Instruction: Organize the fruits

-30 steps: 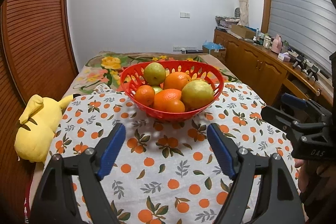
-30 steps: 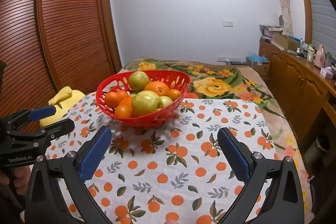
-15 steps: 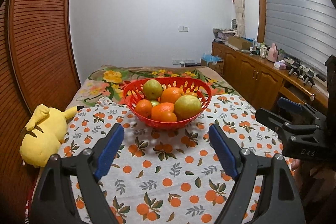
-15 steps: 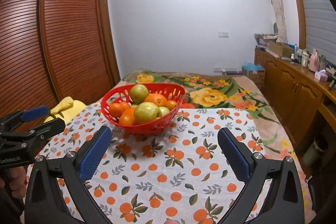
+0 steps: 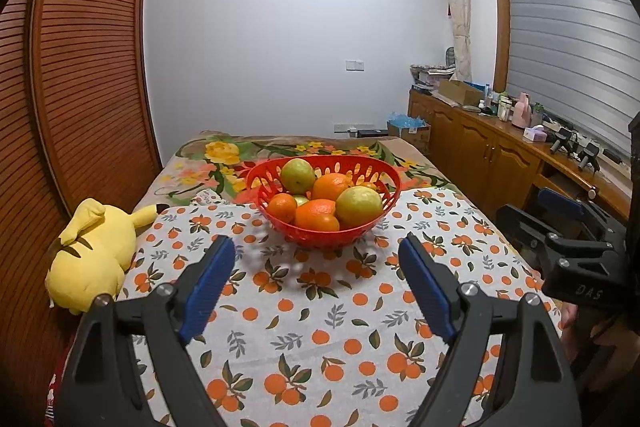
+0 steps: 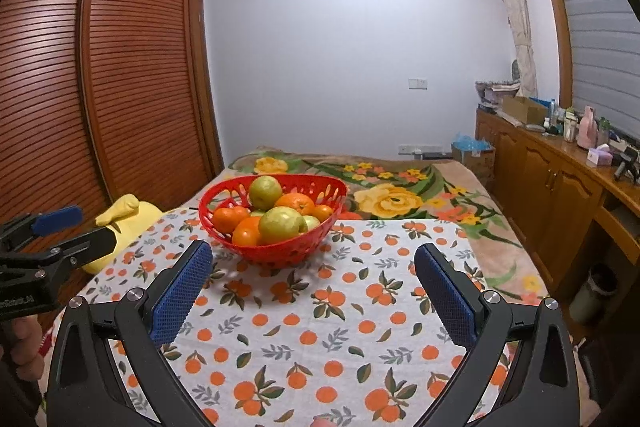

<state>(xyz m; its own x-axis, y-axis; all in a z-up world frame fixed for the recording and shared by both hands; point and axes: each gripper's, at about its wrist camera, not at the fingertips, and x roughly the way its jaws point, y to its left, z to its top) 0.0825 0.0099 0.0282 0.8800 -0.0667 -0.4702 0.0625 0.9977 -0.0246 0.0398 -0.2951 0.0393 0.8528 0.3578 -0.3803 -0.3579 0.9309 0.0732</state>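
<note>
The red basket sat on the orange-patterned cloth that covered the near part of the bed, with the flowered blanket showing behind it. It held a heap of fruit: several oranges and some yellow-green, apple-like fruits, one of them perched at the back of the pile. No fruit lay outside the basket on the cloth.

The left gripper hung above the cloth, well short of the basket, its jaws wide apart and holding nothing. The right gripper was likewise above the cloth and near the basket, its jaws spread wide and empty. In each wrist view the other gripper showed at the frame's edge, gripped in a hand.

A yellow plush toy lay at the left edge of the bed, beside the slatted wooden wardrobe. Wooden cabinets with clutter on top ran along the right wall.
</note>
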